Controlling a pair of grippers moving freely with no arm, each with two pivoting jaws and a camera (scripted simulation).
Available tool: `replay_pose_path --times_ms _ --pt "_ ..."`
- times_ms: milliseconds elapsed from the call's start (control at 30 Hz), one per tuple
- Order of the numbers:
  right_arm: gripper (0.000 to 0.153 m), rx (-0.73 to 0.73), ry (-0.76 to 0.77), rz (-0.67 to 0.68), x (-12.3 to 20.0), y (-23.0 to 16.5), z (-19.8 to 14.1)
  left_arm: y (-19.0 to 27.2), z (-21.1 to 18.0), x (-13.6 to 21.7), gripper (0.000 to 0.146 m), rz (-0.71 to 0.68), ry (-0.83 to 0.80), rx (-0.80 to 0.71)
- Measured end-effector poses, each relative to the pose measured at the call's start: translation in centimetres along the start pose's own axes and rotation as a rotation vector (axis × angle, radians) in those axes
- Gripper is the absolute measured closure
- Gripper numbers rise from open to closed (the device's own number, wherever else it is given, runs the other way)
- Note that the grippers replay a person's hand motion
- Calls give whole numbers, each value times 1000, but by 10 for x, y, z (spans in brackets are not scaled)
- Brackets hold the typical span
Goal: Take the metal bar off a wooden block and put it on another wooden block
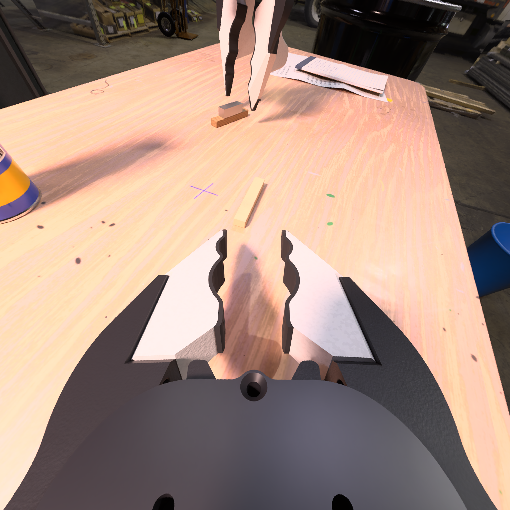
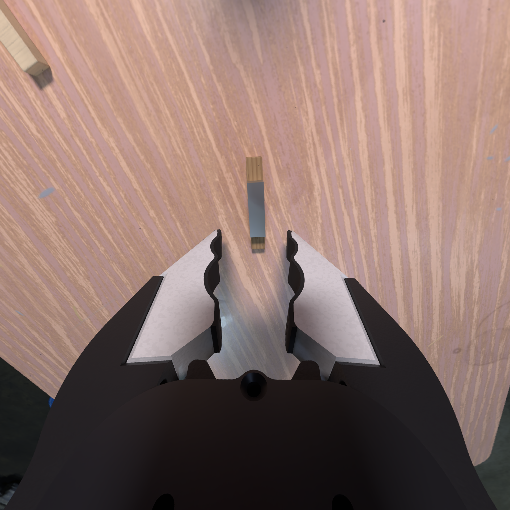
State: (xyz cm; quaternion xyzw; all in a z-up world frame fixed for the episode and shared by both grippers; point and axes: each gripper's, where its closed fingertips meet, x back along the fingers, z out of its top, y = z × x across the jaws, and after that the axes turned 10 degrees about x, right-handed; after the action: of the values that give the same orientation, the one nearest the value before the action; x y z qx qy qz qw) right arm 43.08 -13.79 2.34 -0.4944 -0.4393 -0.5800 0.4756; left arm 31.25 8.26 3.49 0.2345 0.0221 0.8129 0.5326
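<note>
A grey metal bar (image 1: 230, 108) lies on a brown wooden block (image 1: 229, 118) at the far middle of the table. It also shows in the right wrist view (image 2: 256, 209) on that block (image 2: 254, 168). My right gripper (image 2: 253, 231) is open and empty, pointing down above the bar's near end; in the left wrist view it (image 1: 242, 100) hangs just over and behind the bar. A pale wooden block (image 1: 249, 202) lies bare just ahead of my left gripper (image 1: 254, 231), which is open and empty. That pale block shows at the top left of the right wrist view (image 2: 20, 49).
A yellow and purple can (image 1: 13, 187) stands at the left edge. Papers and a notepad (image 1: 342, 74) lie at the far right, with a black drum (image 1: 386, 30) behind. A blue bin (image 1: 494, 256) stands off the table's right edge (image 1: 452, 193). A purple cross mark (image 1: 203, 190) is on the table.
</note>
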Motion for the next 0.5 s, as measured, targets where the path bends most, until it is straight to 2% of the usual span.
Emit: replay_pose_path --times_ms 300,500 --pt "105 46 -56 -19 -7 2 2 0 0 0 107 -1 0 0" --pt "108 46 -37 -35 -7 6 7 0 1 0 107 -6 5 9"
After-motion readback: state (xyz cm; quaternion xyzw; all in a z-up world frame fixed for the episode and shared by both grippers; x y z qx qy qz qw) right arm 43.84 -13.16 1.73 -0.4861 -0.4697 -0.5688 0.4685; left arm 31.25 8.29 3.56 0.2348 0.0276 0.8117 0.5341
